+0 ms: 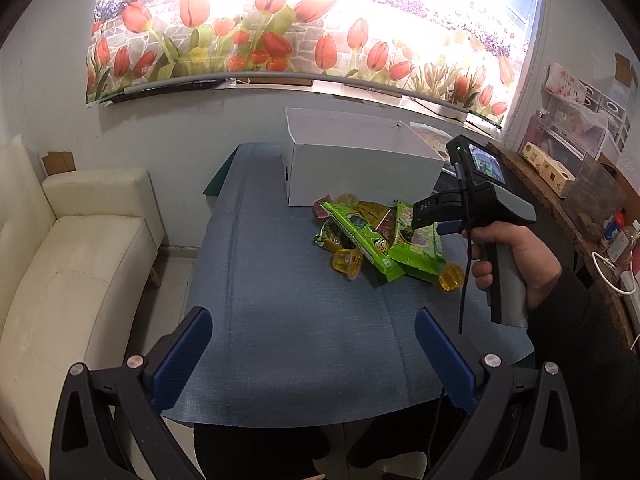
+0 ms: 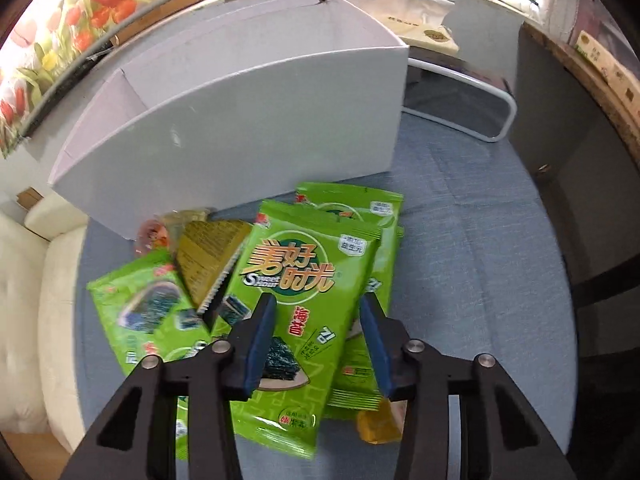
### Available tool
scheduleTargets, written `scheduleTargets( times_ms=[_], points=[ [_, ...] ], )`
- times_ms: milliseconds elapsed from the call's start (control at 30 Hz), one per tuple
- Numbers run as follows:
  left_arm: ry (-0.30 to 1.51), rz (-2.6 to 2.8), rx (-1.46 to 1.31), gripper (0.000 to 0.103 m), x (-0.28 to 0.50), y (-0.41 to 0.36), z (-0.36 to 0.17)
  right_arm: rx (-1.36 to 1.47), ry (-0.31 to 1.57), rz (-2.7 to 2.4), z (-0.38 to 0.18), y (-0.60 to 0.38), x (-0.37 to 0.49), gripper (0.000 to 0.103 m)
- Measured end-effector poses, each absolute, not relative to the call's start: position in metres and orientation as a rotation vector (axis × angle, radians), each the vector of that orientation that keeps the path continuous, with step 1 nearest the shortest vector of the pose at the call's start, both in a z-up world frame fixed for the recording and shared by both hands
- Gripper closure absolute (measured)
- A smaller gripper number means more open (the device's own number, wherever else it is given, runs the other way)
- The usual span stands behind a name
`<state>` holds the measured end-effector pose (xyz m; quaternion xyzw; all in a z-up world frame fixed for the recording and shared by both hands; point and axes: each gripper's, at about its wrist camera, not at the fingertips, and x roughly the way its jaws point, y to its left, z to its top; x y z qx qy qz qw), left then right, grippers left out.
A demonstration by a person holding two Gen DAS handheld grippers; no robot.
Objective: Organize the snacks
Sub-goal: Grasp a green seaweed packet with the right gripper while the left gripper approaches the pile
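Right gripper (image 2: 318,334) lowered over the snack pile, jaws narrowed to either edge of the top green seaweed packet (image 2: 298,320); pads (image 2: 260,340) at or just beside the packet's sides, firm contact not confirmable, packet apparently still lying on the heap. Left gripper (image 1: 312,354) held wide apart over bare blue tablecloth (image 1: 280,320), gripping nothing. Beneath the top packet: further green packets (image 2: 136,320), a brown triangular wrapper (image 2: 208,256), yellow jelly cups (image 1: 347,264) at the pile's edge. Beyond the pile, touching or just beside it, a white open-topped box (image 2: 240,120), judged the likely destination. Risks noted: slippery, flat film prone to buckling or sliding out of an edgewise pinch; neighbouring packets liable to drag along on lifting; jelly cups liable to roll toward the table edge if the heap shifts.
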<state>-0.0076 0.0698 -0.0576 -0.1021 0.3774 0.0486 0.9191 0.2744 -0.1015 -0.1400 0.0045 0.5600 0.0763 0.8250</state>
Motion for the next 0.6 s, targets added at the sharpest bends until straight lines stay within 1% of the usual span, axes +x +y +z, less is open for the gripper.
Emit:
scheduleTargets(
  times_ms=[67,100,133,300,367,400,600],
  points=[
    [0.774,0.095,-0.222,0.000,-0.006,0.072,-0.058,0.037,1.195,0.173,-0.139,-0.103,0.276,0.037],
    [0.774,0.090,-0.228,0.000,-0.005,0.072,-0.059,0.055,1.195,0.172,-0.139,-0.103,0.276,0.019],
    [0.776,0.086,-0.231,0.000,-0.005,0.072,-0.060,0.061,1.189,0.165,-0.139,-0.103,0.278,0.016],
    [0.783,0.091,-0.219,0.000,-0.007,0.071,-0.063,0.009,1.206,0.145,-0.145,-0.084,0.284,0.017],
    [0.785,0.097,-0.225,0.000,-0.008,0.074,-0.064,-0.006,1.219,0.153,-0.149,-0.076,0.284,0.019],
    [0.785,0.099,-0.230,0.000,-0.008,0.076,-0.064,-0.014,1.220,0.154,-0.151,-0.073,0.283,0.023],
    [0.787,0.108,-0.240,0.000,-0.007,0.081,-0.066,0.002,1.198,0.167,-0.139,-0.076,0.272,0.025]
  ],
)
